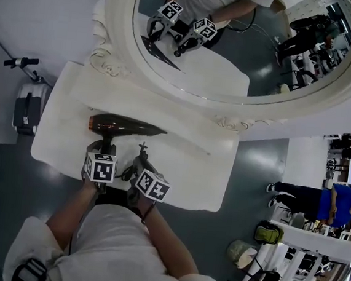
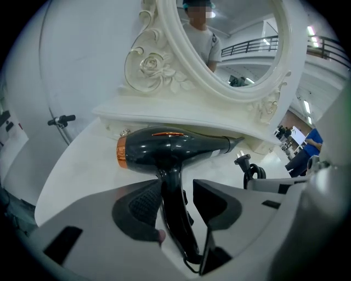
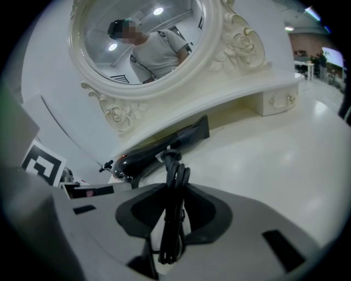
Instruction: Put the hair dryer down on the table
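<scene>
Hair dryer [image 1: 124, 126] flat on the white table [image 1: 190, 175], both grippers at its near side.

Both forearms [image 1: 67, 210] reach up from the bottom of the head view, side by side, toward centre-left. The left gripper [image 2: 176, 206] straddles the dryer's handle [image 2: 170, 186] with its jaws apart, a gap showing at the right pad. The right gripper [image 3: 174, 211], just to the right, is clamped on the bundled black cord [image 3: 175, 181]. The nozzle points toward frame right, below the mirror [image 1: 120, 39].

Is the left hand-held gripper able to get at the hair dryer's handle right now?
Likely yes. The left hand-held gripper has its open jaws either side of the handle of the hair dryer, with nothing else between them.
</scene>
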`<state>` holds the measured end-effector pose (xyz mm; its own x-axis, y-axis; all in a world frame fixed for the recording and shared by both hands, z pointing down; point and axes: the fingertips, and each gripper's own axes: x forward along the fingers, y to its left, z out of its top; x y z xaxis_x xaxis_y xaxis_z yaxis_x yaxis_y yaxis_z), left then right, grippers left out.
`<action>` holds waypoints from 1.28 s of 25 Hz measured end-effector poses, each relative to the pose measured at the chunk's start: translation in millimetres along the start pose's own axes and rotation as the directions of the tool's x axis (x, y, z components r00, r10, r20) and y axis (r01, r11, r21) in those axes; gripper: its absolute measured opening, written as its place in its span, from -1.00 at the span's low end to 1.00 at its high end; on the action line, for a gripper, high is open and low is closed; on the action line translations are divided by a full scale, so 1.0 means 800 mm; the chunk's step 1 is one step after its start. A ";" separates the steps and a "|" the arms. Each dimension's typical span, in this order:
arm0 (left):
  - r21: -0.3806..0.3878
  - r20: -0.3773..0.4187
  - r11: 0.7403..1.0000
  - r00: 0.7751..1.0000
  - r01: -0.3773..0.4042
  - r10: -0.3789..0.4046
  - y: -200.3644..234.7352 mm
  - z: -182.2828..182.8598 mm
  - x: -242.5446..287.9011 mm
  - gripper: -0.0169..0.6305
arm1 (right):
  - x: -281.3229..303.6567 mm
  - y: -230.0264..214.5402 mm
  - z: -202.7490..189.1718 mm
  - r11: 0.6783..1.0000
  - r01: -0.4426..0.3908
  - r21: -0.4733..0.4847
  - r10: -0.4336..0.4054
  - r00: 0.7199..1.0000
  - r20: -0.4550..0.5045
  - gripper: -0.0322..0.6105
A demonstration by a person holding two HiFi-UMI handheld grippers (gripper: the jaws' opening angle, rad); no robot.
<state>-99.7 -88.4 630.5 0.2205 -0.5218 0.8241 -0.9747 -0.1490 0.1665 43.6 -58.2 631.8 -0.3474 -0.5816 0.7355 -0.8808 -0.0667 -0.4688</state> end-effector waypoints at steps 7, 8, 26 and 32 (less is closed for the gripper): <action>-0.004 0.065 1.000 0.998 -0.028 0.028 -0.003 -0.001 -0.031 -0.85 | 0.006 -0.008 0.002 1.000 -0.005 0.003 0.005 1.000 -0.013 -0.56; -0.008 0.071 1.000 0.997 -0.026 0.026 -0.004 -0.002 -0.036 -0.87 | 0.005 -0.009 0.002 1.000 -0.006 -0.001 0.006 1.000 -0.015 -0.56; -0.100 0.062 0.995 0.998 -0.007 0.013 -0.015 -0.045 -0.075 -0.90 | 0.033 -0.017 -0.004 0.998 0.011 -0.068 -0.016 0.998 -0.062 -0.47; -0.118 0.068 0.993 0.998 0.014 -0.006 -0.032 -0.046 -0.084 -0.90 | 0.033 -0.019 -0.004 0.989 0.006 -0.150 -0.015 0.998 -0.060 -0.41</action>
<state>-90.9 -18.6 590.5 0.2286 -0.5771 0.7840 -0.9689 -0.0563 0.2410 46.5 -69.8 660.1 -0.3527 -0.5313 0.7703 -0.9212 0.0526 -0.3855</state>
